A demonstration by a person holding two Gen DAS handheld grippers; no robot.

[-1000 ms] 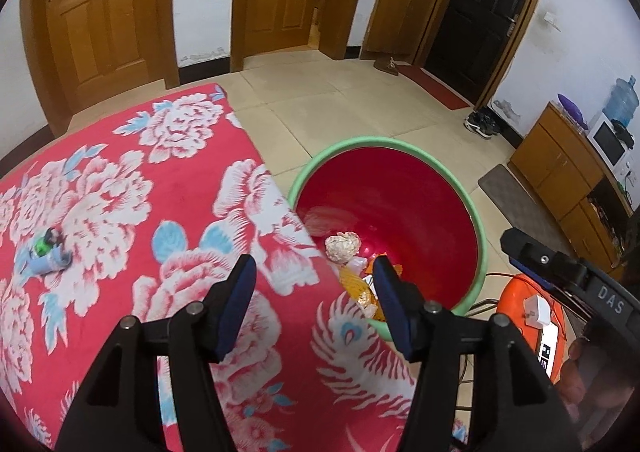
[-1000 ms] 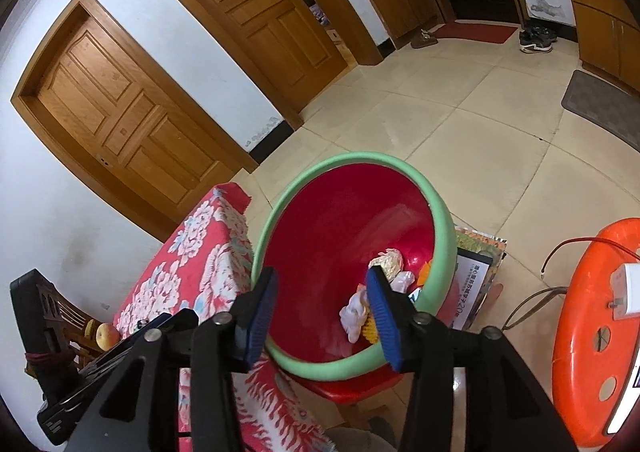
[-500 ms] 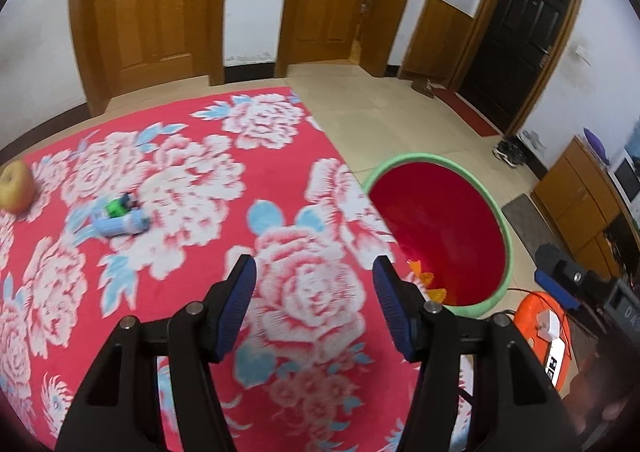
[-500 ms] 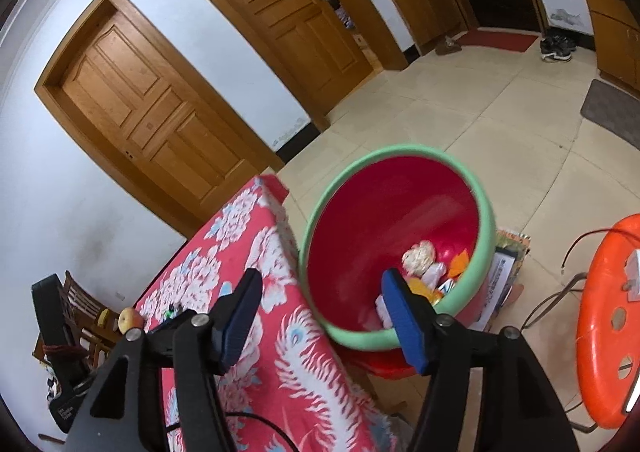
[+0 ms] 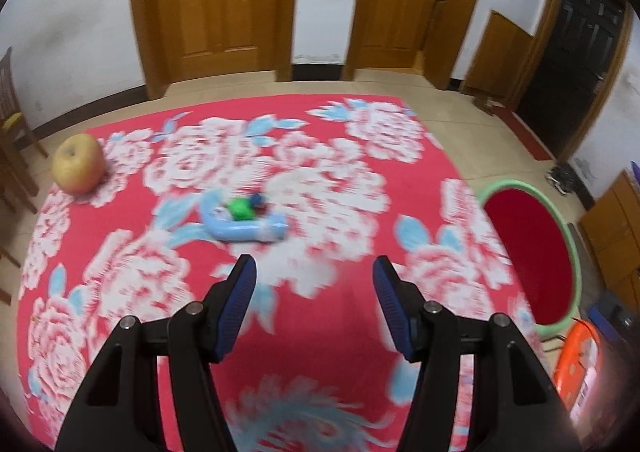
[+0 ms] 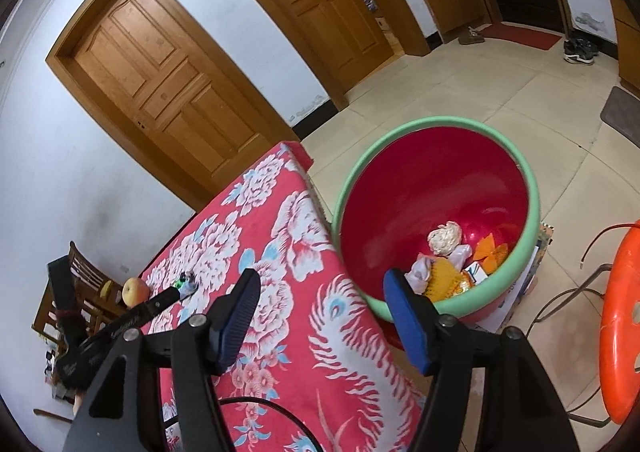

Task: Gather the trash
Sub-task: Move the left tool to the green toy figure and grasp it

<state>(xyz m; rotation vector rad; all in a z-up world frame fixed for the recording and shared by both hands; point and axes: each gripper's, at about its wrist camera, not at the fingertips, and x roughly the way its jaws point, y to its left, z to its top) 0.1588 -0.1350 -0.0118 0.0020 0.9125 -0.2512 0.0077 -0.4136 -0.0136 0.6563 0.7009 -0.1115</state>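
Note:
A crumpled pale blue wrapper with a green lump (image 5: 244,222) lies on the red flowered tablecloth (image 5: 340,180). My left gripper (image 5: 314,278) is open and empty, hovering just short of it. The wrapper shows small and far in the right wrist view (image 6: 186,284). The red bin with a green rim (image 6: 436,188) stands on the floor beside the table's right edge and holds several pieces of trash (image 6: 452,256). It also shows in the left wrist view (image 5: 532,248). My right gripper (image 6: 320,290) is open and empty above the table edge near the bin.
A yellow apple (image 5: 78,163) sits at the table's far left corner, also in the right wrist view (image 6: 135,291). An orange stool (image 6: 624,324) stands right of the bin. Wooden chairs (image 6: 76,304) stand left of the table. Wooden doors line the wall.
My left gripper has swung left from over the bin to the middle of the table, close to the blue wrapper. My right gripper has pulled back and opened wider.

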